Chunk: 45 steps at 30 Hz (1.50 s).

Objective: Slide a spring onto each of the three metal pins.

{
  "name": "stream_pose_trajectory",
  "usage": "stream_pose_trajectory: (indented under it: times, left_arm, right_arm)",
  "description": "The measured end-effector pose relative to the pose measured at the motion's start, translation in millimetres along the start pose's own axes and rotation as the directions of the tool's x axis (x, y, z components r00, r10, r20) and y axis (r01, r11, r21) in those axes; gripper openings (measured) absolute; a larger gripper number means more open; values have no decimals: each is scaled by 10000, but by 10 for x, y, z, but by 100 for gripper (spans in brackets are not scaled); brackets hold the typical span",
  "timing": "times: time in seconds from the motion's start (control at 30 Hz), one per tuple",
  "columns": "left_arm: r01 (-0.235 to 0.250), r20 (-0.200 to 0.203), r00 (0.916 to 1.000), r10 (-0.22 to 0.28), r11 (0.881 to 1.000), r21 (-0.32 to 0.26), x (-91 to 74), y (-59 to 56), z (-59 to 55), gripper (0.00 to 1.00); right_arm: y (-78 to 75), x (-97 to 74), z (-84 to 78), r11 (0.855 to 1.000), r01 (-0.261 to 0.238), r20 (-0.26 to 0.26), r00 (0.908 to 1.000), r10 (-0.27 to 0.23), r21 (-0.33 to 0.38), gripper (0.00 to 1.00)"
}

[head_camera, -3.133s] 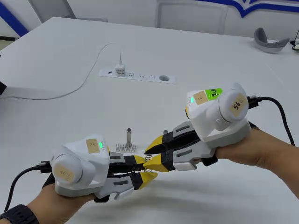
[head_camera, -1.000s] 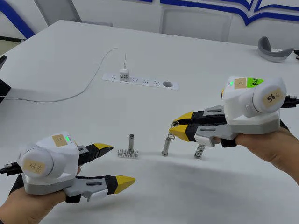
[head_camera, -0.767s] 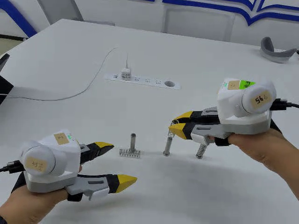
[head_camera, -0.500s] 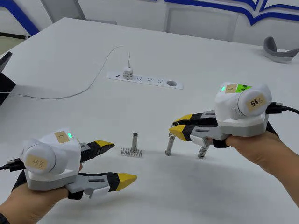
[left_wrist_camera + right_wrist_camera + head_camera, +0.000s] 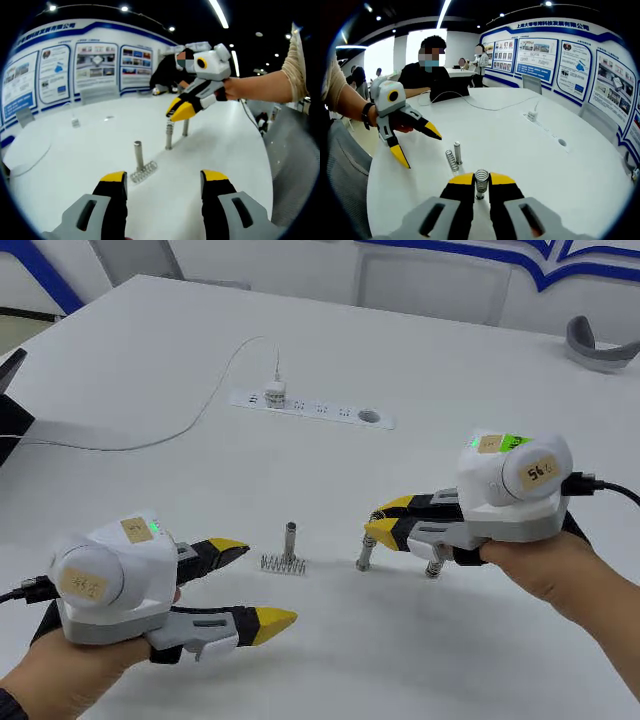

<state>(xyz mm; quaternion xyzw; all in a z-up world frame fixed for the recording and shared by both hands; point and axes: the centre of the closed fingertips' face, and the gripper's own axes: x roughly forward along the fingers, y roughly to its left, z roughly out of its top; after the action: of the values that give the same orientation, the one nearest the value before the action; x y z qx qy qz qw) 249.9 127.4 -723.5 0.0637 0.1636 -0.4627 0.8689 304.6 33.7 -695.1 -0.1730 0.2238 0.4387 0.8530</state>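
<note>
Currently the right gripper (image 5: 375, 523) is clamped on a spring (image 5: 481, 181), held upright by its sides. It sits directly over the middle pin (image 5: 364, 557), its lower end at or around the pin's top; I cannot tell which. The right-hand pin (image 5: 433, 562) appears to wear a spring already. The left-hand pin (image 5: 290, 537) is bare, and a loose spring (image 5: 282, 563) lies flat on the surface (image 5: 420, 660) at its foot.

The left gripper (image 5: 253, 582) hovers near that pin, jaws spread and empty.

- Handling, as judged: the springs look like thin wire coils, light and easily squashed, and likely to flick away if pinched hard. Best taken across the coils near the upper half, leaving the bottom end free to find the pin.
- The pins are slim and upright, so a sideways nudge might tip one.
- Surroundings: a power strip (image 5: 312, 408) and a cable (image 5: 195, 405) lie well apart. Nothing stands between the left gripper and the loose spring.
</note>
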Motion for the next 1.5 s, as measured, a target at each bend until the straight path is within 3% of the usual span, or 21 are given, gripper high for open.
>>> stream_pose_trajectory:
  times: [0.37,0.77,1.23,1.5]
  left_arm:
    - [-16,3,10000,16,10000,-32,3,8,-3,60]
    - [-32,-25,10000,31,10000,-50,4,9,-8,60]
    - [-24,-7,10000,24,10000,-22,8,12,-2,60]
    - [-41,-34,10000,40,10000,-22,8,20,-6,60]
  right_arm:
    - [16,69,-137,9999,88,-156,9998,-86,141,12]
    - [71,147,-315,9999,31,-680,9977,-23,117,12]
    - [64,72,-312,9999,117,-678,9976,-115,23,18]
    - [101,-87,-89,9983,350,-72,9993,-354,-469,20]
